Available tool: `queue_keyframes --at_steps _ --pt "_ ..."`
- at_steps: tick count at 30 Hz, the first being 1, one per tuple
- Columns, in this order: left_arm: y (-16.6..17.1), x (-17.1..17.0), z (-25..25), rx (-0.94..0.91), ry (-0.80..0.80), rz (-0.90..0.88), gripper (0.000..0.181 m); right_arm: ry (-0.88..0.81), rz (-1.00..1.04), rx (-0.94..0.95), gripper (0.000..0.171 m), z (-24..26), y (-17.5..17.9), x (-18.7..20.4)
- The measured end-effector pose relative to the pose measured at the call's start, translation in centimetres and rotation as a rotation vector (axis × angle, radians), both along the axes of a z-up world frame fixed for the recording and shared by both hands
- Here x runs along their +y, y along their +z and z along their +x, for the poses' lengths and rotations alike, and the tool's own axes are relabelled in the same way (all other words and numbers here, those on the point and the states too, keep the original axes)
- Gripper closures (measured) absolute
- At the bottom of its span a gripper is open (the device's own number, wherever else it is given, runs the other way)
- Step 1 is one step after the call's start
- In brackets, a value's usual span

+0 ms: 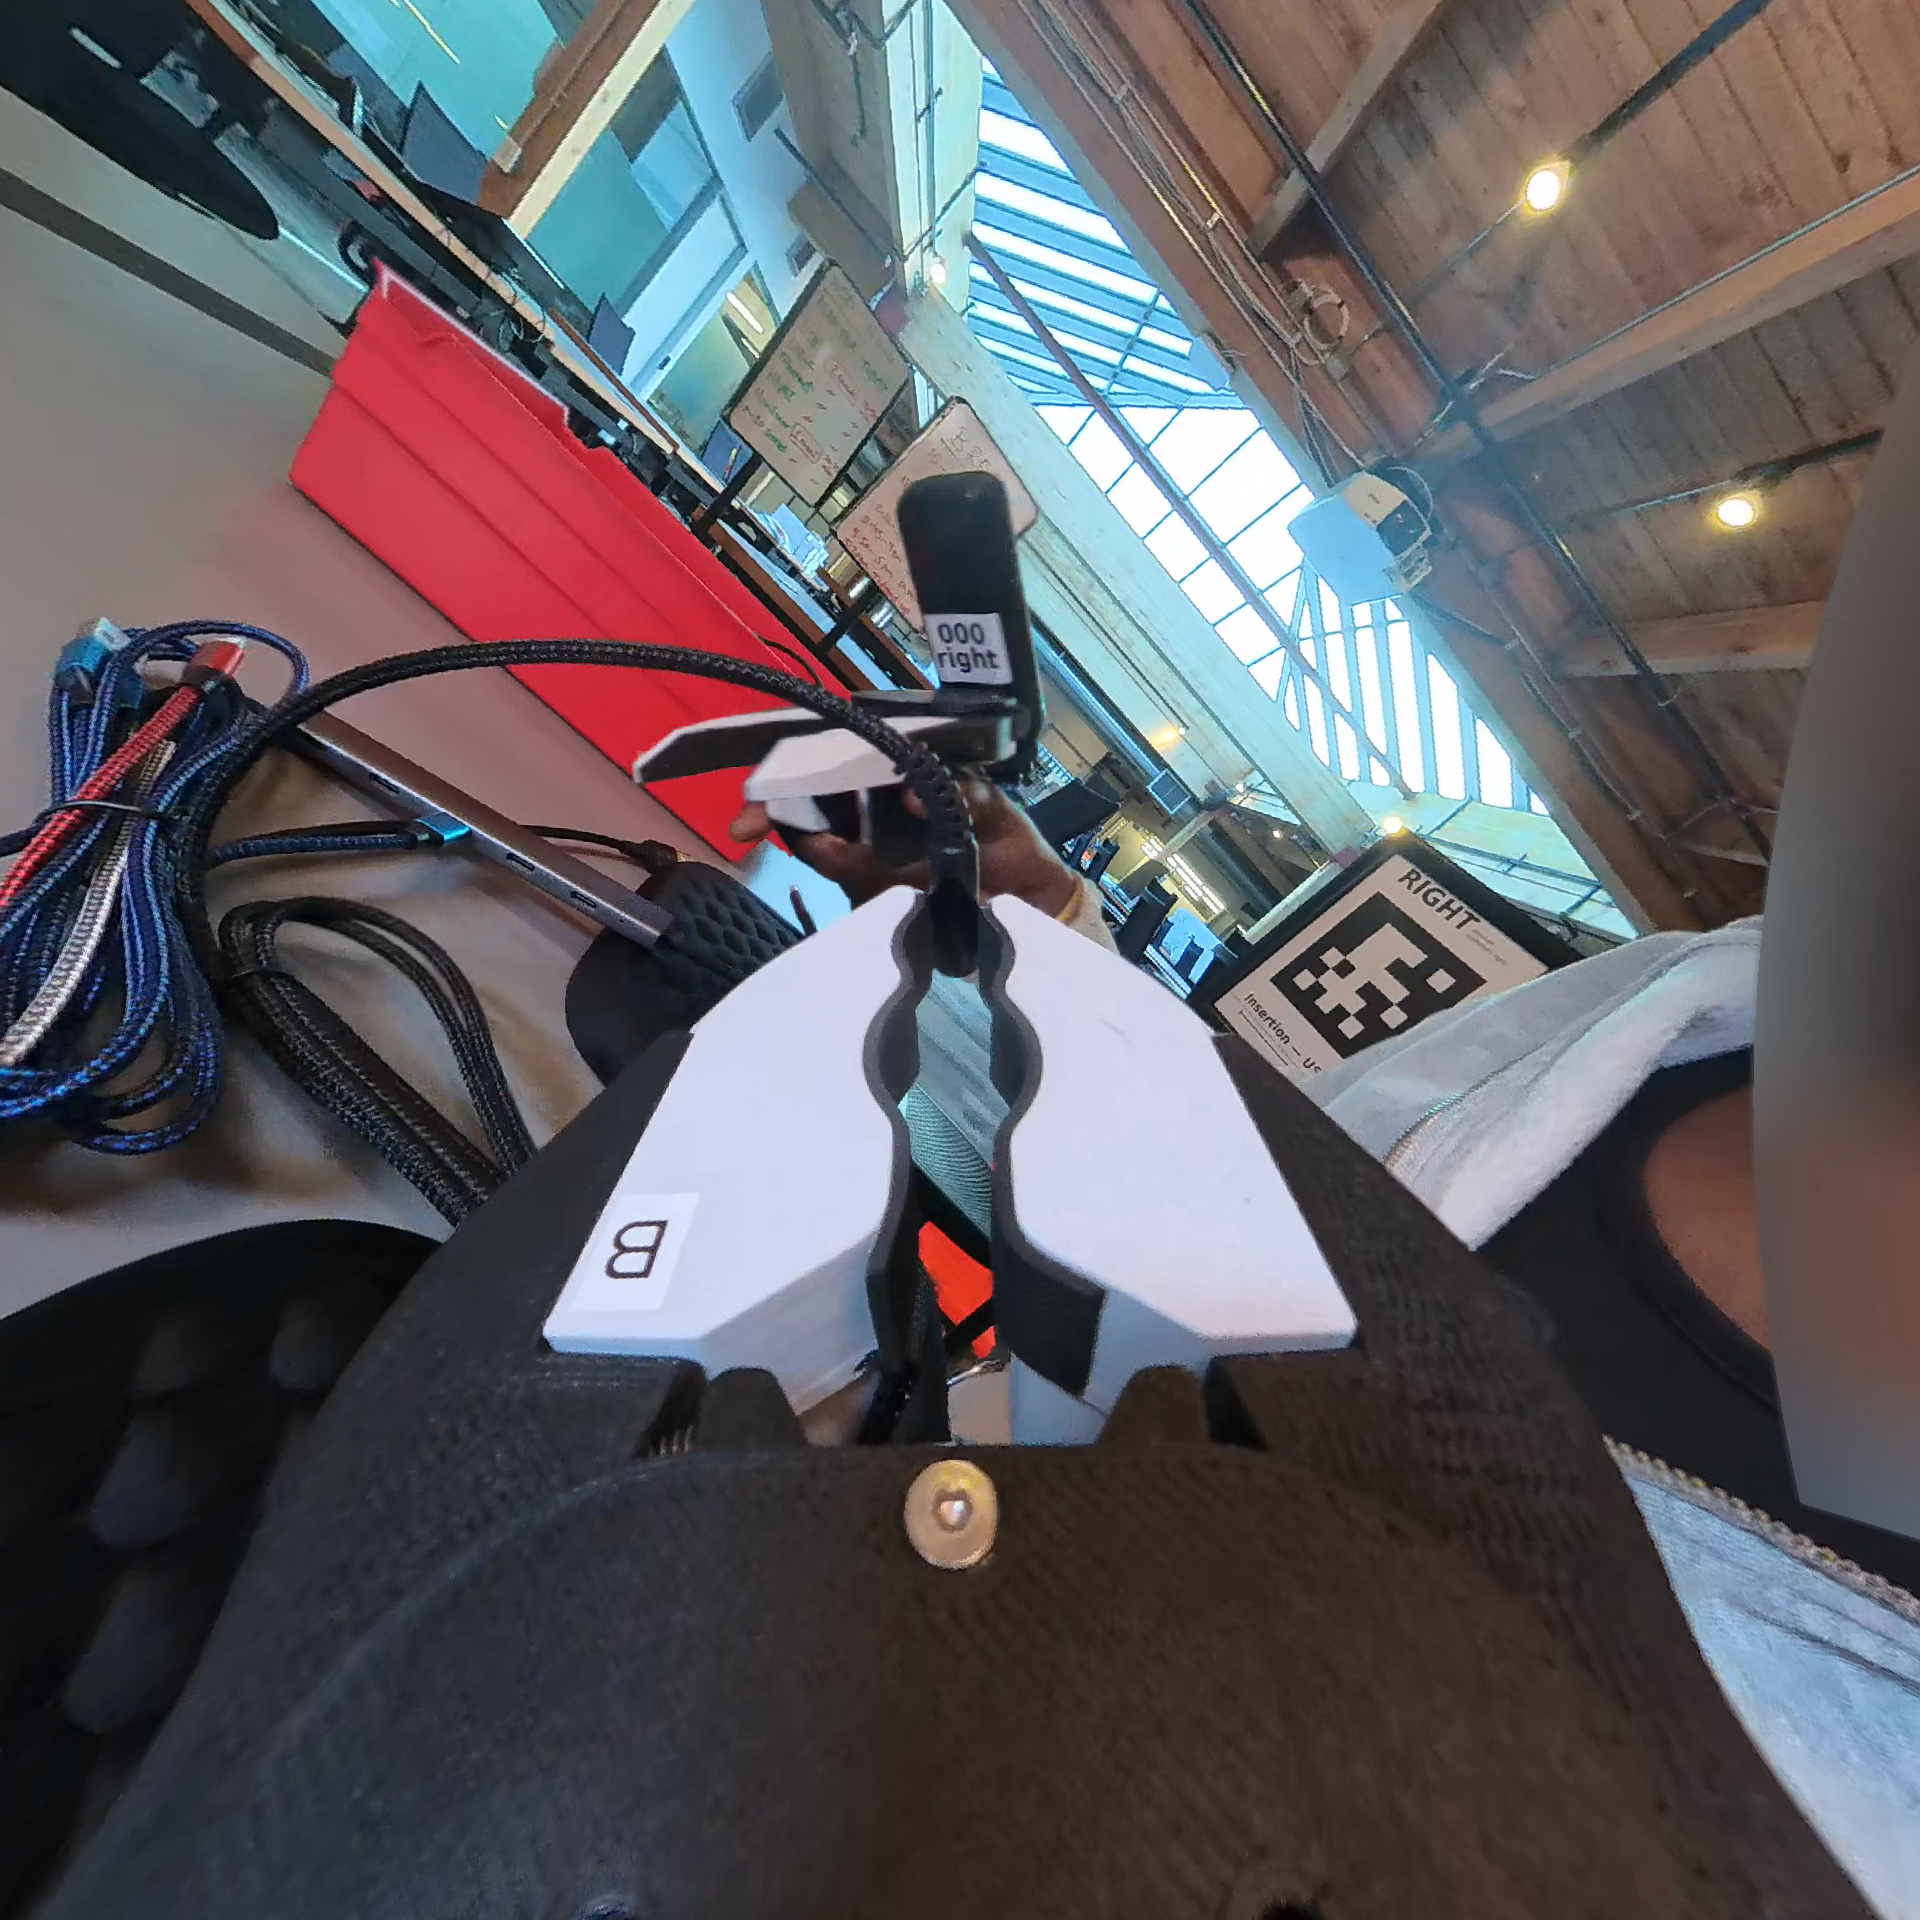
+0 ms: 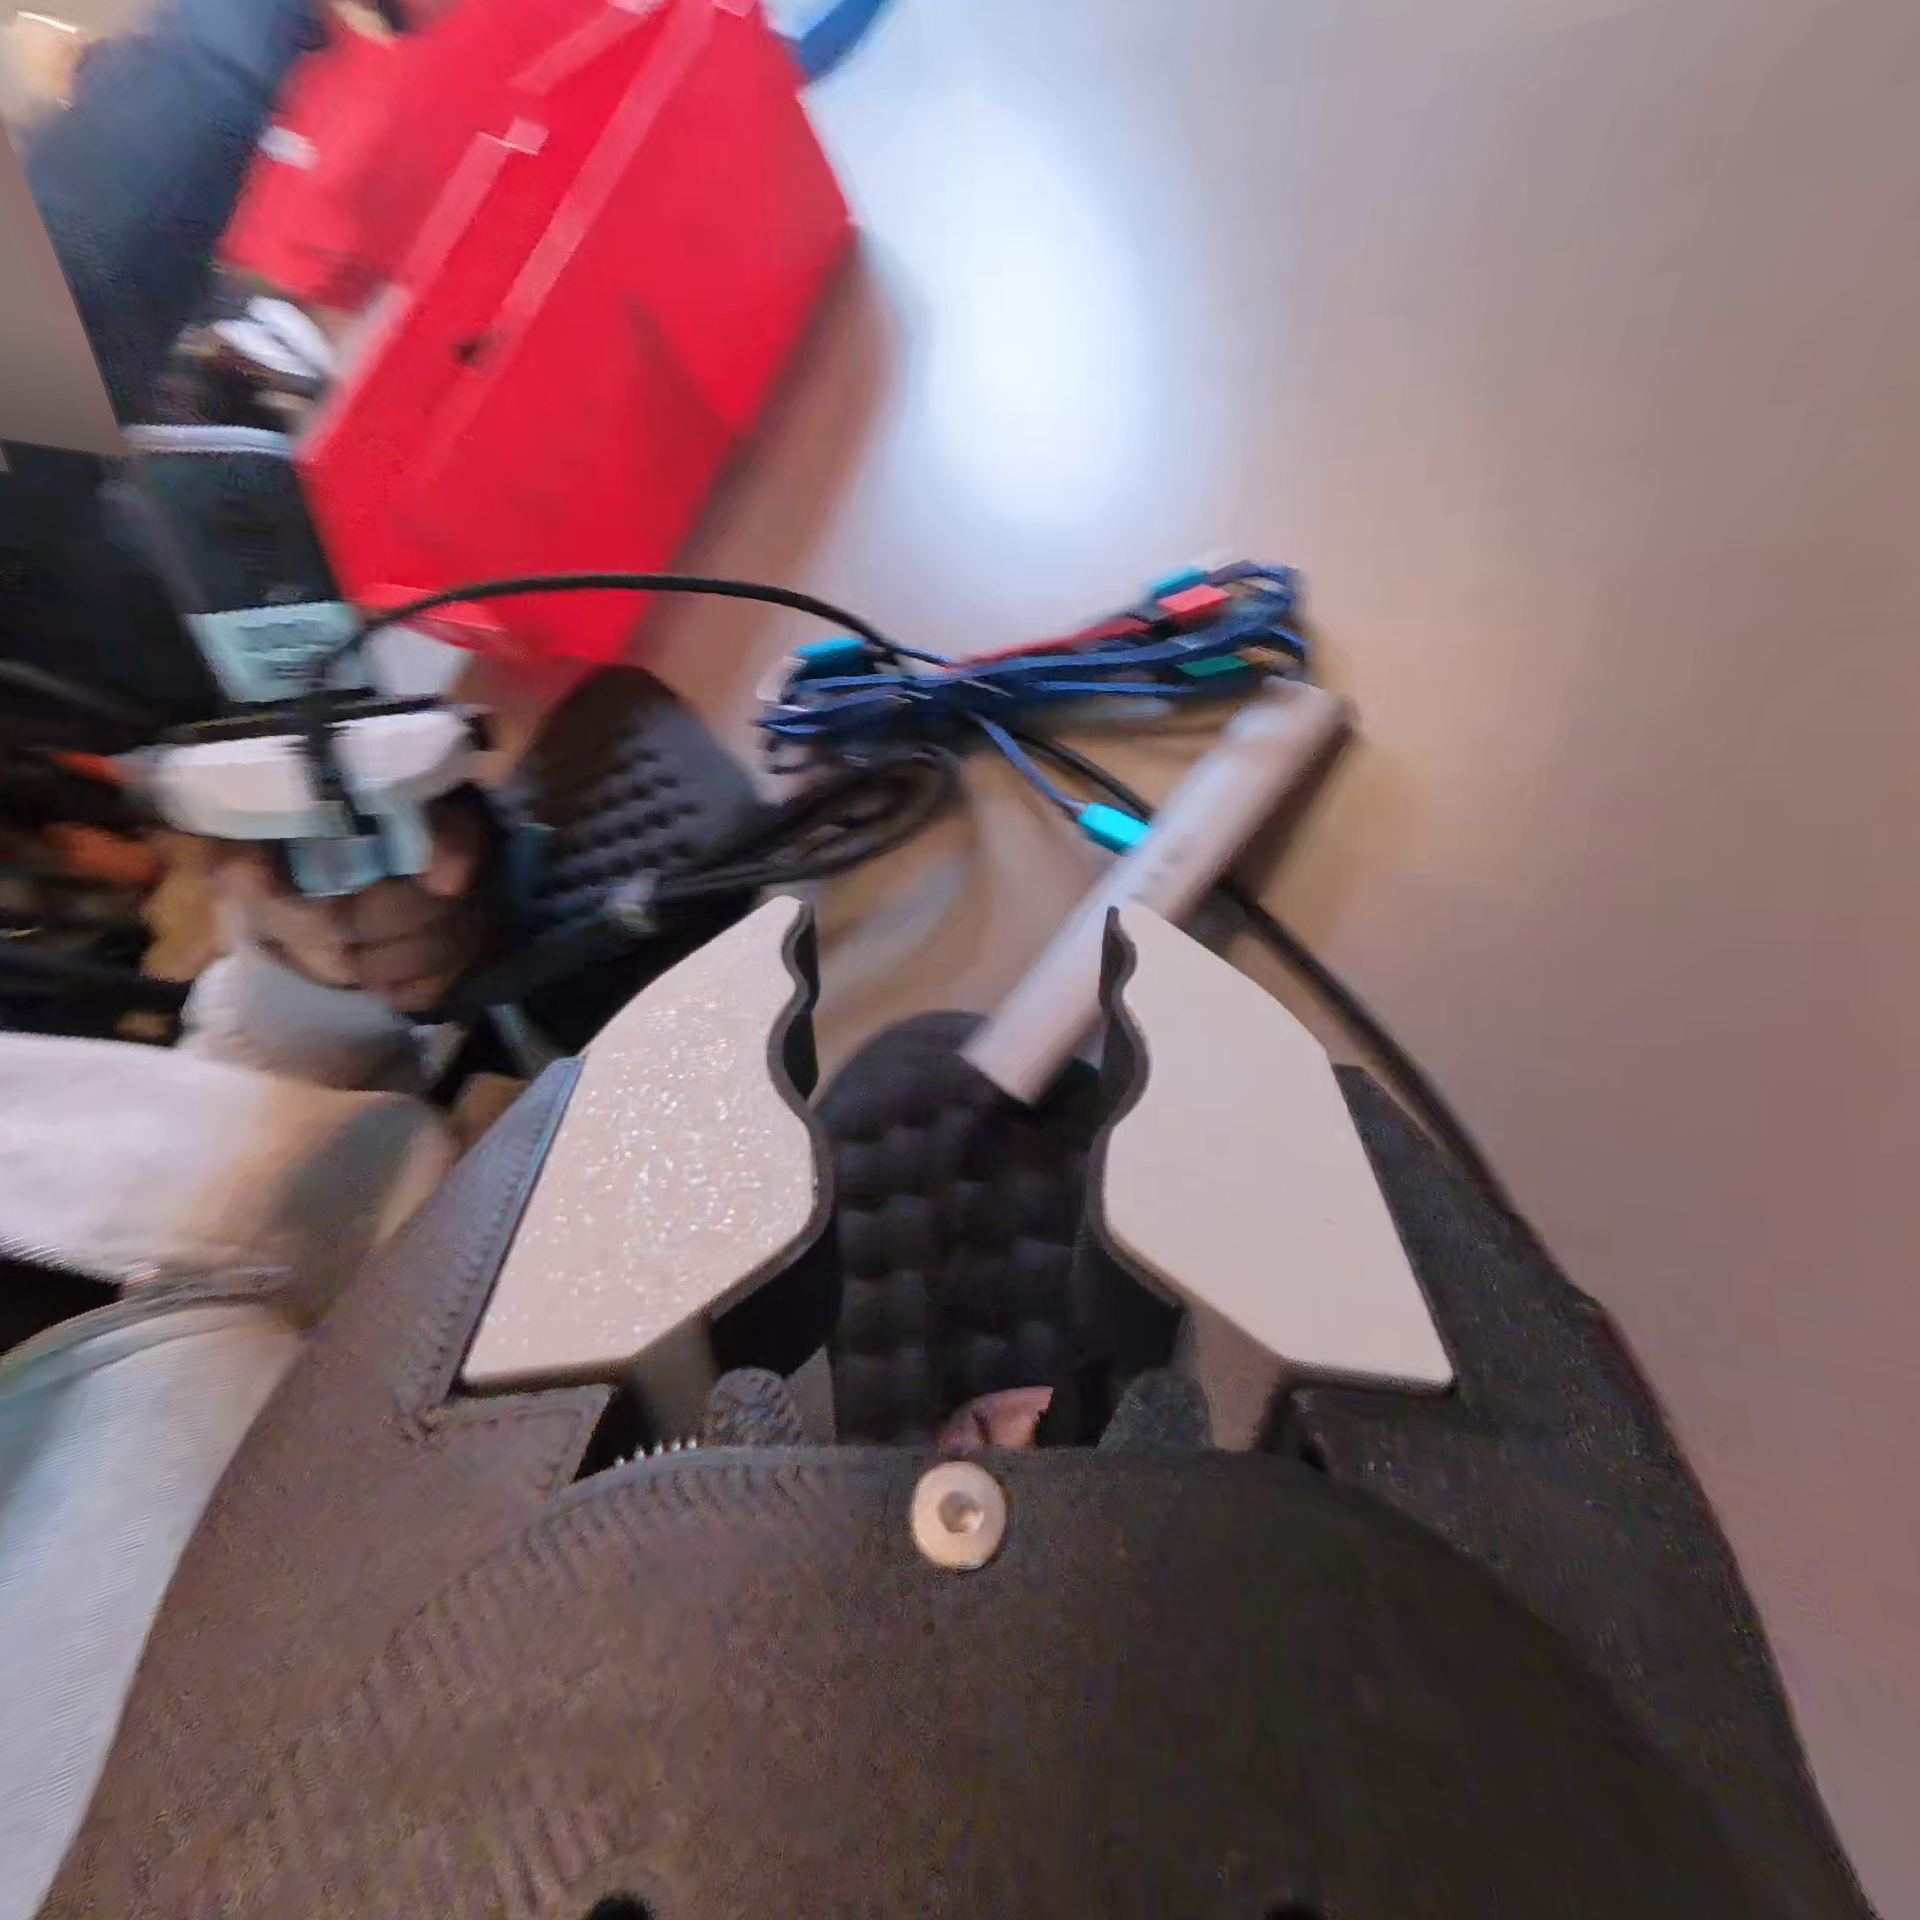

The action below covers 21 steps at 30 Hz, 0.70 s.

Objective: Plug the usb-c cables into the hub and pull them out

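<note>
My left gripper (image 1: 954,940) clamped on black braided usb-c cable (image 1: 582,657), lifted off desk (image 1: 156,499). My right gripper (image 2: 961,935) open above slim grey metal hub (image 2: 1164,883), hub on desk, blue-tipped cable (image 2: 1110,828) plugged in. Bundled blue-red cables (image 2: 1039,675) just beyond.

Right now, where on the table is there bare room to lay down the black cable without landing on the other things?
Free: the pale tabletop to the right of the red box and beyond the slim grey hub. Crowded: the bundle of blue and red braided cables lies beside the hub, with the black textured pad next to it. The left hand-held gripper grips the black braided cable.
</note>
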<state>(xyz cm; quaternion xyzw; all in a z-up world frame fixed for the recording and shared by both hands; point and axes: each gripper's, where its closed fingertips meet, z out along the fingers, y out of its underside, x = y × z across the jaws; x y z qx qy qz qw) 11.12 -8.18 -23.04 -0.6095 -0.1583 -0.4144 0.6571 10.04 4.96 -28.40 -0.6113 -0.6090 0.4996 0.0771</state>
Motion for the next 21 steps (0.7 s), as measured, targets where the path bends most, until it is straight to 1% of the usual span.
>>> queue_keyframes --at_steps 1,2,4,6,8,10,12,16,19,20,21 --pt "0.0 0.0 0.1 0.001 -0.006 0.005 0.172 -0.048 0.040 -0.032 0.118 -0.2 -1.0 1.3" --pt "0.0 0.0 0.2 0.005 -0.012 0.009 0.172 -0.092 0.064 -0.062 0.119 -0.5 -1.8 2.5" --pt "0.1 0.0 0.2 0.004 -0.017 0.014 0.173 -0.092 0.025 -0.154 0.120 -0.6 -3.3 3.2" --pt "0.2 -0.1 0.1 -0.012 -0.020 0.026 0.173 -0.021 -0.117 -0.234 0.126 -0.4 -3.6 1.9" --pt "0.3 -0.3 -0.2 -0.031 -0.017 0.041 0.173 0.009 -0.211 -0.303 0.129 -0.2 -3.7 1.4" --pt "0.3 -0.4 -0.3 -0.045 -0.025 0.052 0.173 0.027 -0.268 -0.387 0.131 -0.1 -4.4 1.3" --pt "0.4 -0.4 -0.2 -0.053 -0.036 0.059 0.173 0.048 -0.356 -0.436 0.127 -0.3 -4.2 0.7" --pt "0.4 -0.6 -0.3 -0.065 -0.043 0.072 0.173 0.130 -0.340 -0.537 0.129 -0.1 -4.8 0.1" --pt "0.5 -0.7 -0.3 -0.073 -0.051 0.081 0.173 0.156 -0.385 -0.587 0.142 -0.2 -5.1 -0.9" --pt "0.5 -0.7 -0.3 -0.076 -0.053 0.084 0.173 0.152 -0.386 -0.587 0.151 -0.4 -5.2 -1.1" --pt "0.5 -0.7 -0.4 -0.079 -0.053 0.088 0.173 0.143 -0.393 -0.563 0.153 -0.7 -5.1 -1.2"
